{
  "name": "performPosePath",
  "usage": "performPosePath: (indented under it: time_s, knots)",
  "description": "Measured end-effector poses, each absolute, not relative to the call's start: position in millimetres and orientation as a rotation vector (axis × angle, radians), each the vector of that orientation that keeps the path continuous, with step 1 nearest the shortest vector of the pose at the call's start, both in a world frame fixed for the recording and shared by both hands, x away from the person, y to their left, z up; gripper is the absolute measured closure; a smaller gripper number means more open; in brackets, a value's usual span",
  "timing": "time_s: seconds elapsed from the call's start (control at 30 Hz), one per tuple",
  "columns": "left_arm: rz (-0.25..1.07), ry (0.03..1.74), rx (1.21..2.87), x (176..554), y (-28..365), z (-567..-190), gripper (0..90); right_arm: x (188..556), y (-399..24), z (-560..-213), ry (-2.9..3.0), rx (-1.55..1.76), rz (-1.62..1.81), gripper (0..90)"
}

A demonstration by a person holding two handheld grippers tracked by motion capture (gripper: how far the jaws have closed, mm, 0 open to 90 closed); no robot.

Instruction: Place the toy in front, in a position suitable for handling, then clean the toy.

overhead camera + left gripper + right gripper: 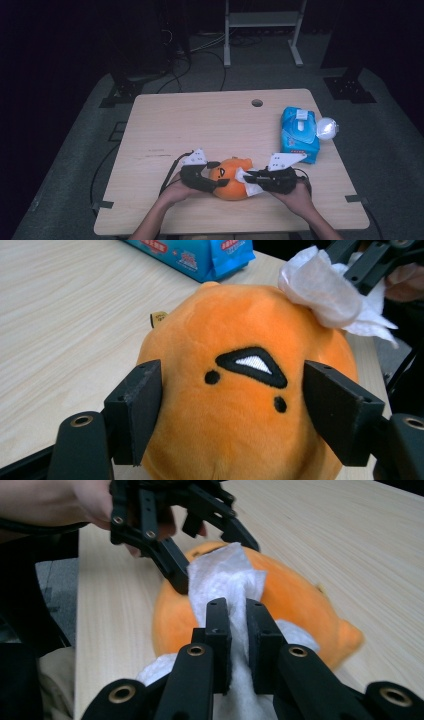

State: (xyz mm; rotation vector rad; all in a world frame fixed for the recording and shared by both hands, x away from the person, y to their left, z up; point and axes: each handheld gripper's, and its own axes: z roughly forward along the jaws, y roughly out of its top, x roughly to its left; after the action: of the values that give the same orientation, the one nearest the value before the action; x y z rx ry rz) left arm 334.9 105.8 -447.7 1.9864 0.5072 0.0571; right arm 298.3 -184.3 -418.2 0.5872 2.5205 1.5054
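An orange plush toy (231,180) with a black-stitched face lies near the front edge of the wooden table (200,125). My left gripper (210,176) grips it from the left, and in the left gripper view its jaws press both sides of the plush toy (240,405). My right gripper (252,180) comes in from the right, shut on a white wipe (248,184). In the right gripper view the wipe (220,575) is pinched between the jaws of the right gripper (238,625) and drapes against the plush toy (295,600). The wipe (322,287) rests on the toy's top.
A blue pack of wipes (298,132) lies at the table's right side, with a round white object (326,128) beside it at the edge. A cable hole (257,103) is at the back. A metal frame (262,30) stands on the floor behind.
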Motion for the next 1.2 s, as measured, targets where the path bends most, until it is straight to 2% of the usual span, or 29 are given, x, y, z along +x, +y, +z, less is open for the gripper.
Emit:
performPosePath:
  time_s: [0.2,0.47,0.87,1.07,1.2]
  knots:
    - [0.051,0.537,1.969,337.0,105.9,-449.0,27.1,308.3,-203.9,-425.4,2.493,0.695,1.495,81.4]
    - [0.055,0.561,1.966,337.6,106.0,-450.5,27.1,296.4,-176.4,-417.5,2.505,0.556,1.493,81.0]
    - [0.070,0.572,1.966,338.9,104.8,-449.9,27.2,309.3,-201.0,-424.9,2.480,0.693,1.502,81.3]
    - [0.087,0.590,1.956,338.2,102.5,-450.4,27.0,296.3,-183.6,-420.6,2.504,0.578,1.509,81.2]
    - [0.076,0.542,1.934,336.7,104.7,-442.4,18.3,302.8,-186.1,-423.2,2.506,0.617,1.510,81.5]
